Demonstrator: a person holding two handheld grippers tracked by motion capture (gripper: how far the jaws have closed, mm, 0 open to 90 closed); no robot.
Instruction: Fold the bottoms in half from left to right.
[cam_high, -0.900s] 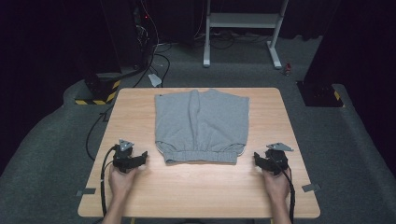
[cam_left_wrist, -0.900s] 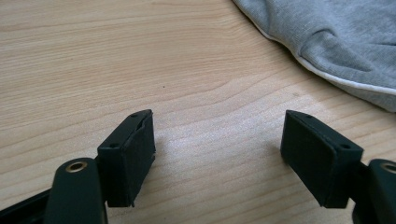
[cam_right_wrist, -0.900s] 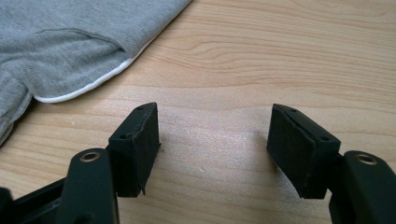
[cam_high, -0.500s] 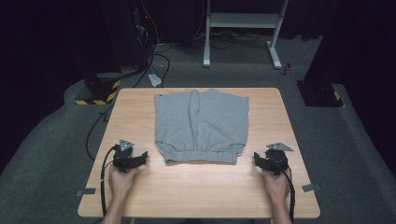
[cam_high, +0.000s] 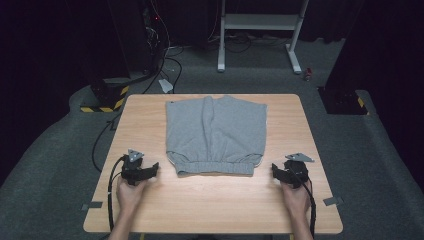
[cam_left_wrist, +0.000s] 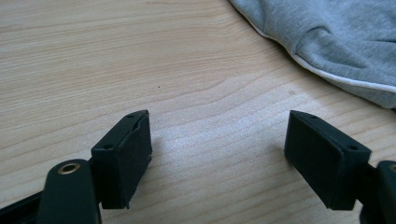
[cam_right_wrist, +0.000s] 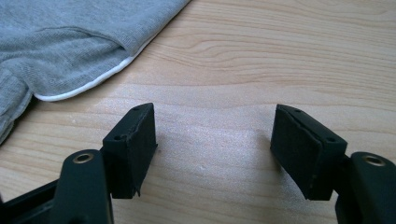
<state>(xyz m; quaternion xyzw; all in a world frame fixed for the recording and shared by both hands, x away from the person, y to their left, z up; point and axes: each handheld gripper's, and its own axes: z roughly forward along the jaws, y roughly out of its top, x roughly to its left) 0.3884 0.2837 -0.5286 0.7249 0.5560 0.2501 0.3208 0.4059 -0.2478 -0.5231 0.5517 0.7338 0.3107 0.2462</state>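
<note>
Grey shorts (cam_high: 215, 134) lie flat on the middle of the table (cam_high: 150, 210), waistband towards the person. The left gripper (cam_high: 152, 169) rests on the wood just off the waistband's left corner, its jaws wide with nothing between them. The right gripper (cam_high: 276, 170) sits near the opposite corner (also on bare wood), jaws equally wide and holding nothing. The garment looks folded double, though that is hard to confirm from above.

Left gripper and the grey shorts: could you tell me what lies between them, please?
Nothing: bare wooden table separates the open left gripper from the grey shorts, plainly in the high view and the left gripper view.
</note>
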